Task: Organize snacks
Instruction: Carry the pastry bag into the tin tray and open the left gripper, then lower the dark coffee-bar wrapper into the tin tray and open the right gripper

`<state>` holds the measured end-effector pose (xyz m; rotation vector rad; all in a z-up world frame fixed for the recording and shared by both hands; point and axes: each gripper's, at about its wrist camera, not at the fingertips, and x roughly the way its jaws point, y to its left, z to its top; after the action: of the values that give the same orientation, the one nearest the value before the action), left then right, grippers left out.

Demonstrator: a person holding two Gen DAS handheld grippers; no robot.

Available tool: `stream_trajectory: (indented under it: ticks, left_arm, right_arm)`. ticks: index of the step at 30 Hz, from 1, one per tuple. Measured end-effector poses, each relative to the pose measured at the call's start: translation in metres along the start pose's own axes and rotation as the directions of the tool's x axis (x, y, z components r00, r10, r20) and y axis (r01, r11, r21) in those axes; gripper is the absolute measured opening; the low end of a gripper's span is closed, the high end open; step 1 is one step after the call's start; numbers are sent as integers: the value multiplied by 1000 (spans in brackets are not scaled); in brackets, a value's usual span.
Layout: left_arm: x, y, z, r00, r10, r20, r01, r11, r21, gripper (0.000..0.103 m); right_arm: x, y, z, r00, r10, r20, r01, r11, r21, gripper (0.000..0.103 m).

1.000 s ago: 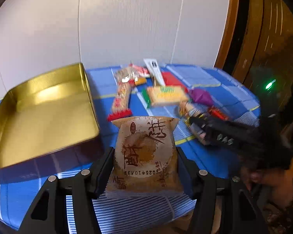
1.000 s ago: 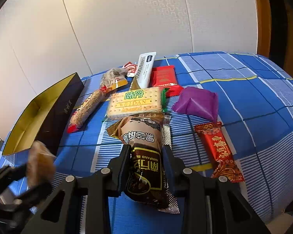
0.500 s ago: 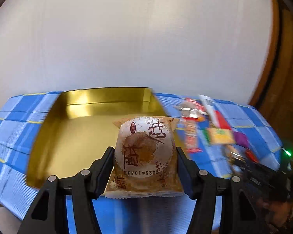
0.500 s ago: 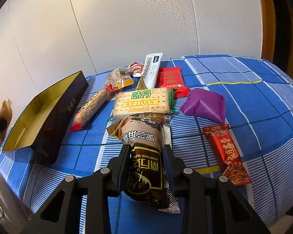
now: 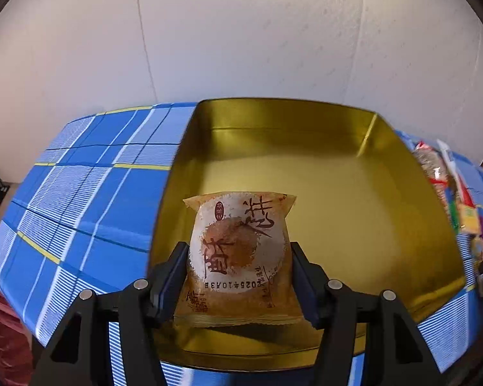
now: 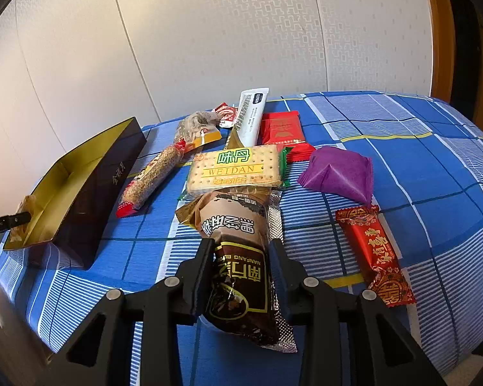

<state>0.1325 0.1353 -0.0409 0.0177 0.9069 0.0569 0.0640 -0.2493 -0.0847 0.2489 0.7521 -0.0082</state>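
Observation:
My left gripper (image 5: 238, 257) is shut on a tan round-pastry packet (image 5: 238, 244) and holds it over the near end of the open gold tin (image 5: 354, 193), whose floor is bare. My right gripper (image 6: 241, 254) is shut on a brown-and-black snack packet (image 6: 238, 251) just above the blue checked cloth. In the right wrist view the tin (image 6: 90, 186) stands at the left, dark outside and gold inside, with the left gripper's finger (image 6: 6, 222) and the pastry packet (image 6: 27, 206) at its near end.
On the cloth lie a Weidan cracker pack (image 6: 238, 169), a purple packet (image 6: 338, 173), a long red candy (image 6: 375, 254), a red packet (image 6: 281, 132), a white tube (image 6: 251, 115), a sesame bar (image 6: 151, 180) and a peanut bag (image 6: 196, 127). A white wall stands behind.
My left gripper swung left with the pastry packet, from beside the tin to over the tin's near end. My right gripper rose slightly with its packet.

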Motion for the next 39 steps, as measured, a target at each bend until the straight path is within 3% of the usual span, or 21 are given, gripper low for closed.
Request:
stream_trajectory:
  ticks: [6, 13, 20, 24, 35, 39]
  left_arm:
    - [7, -2, -5, 999, 50, -10, -49, 998, 48, 62]
    - [1, 0, -10, 998, 69, 6, -69, 998, -3, 63]
    - [-31, 8, -23, 995, 30, 91, -20, 994, -112, 63]
    - [-53, 1, -38, 988, -39, 152, 61, 989, -138, 63]
    - [-80, -49, -69, 961, -156, 229, 162, 987, -7, 63]
    - [-80, -59, -76, 965, -160, 209, 159, 987, 21, 63]
  right_arm:
    - [0, 0, 0, 1000, -1, 1, 1, 1000, 0, 36]
    - [0, 0, 0, 1000, -1, 3, 1, 1000, -1, 37]
    - [-1, 1, 0, 1000, 14, 6, -14, 1000, -2, 33]
    - [-3, 2, 1, 999, 30, 15, -30, 1000, -1, 29]
    - [-15, 25, -5, 997, 69, 37, -67, 996, -55, 24]
    - [-22, 35, -4, 996, 73, 47, -69, 995, -71, 24]
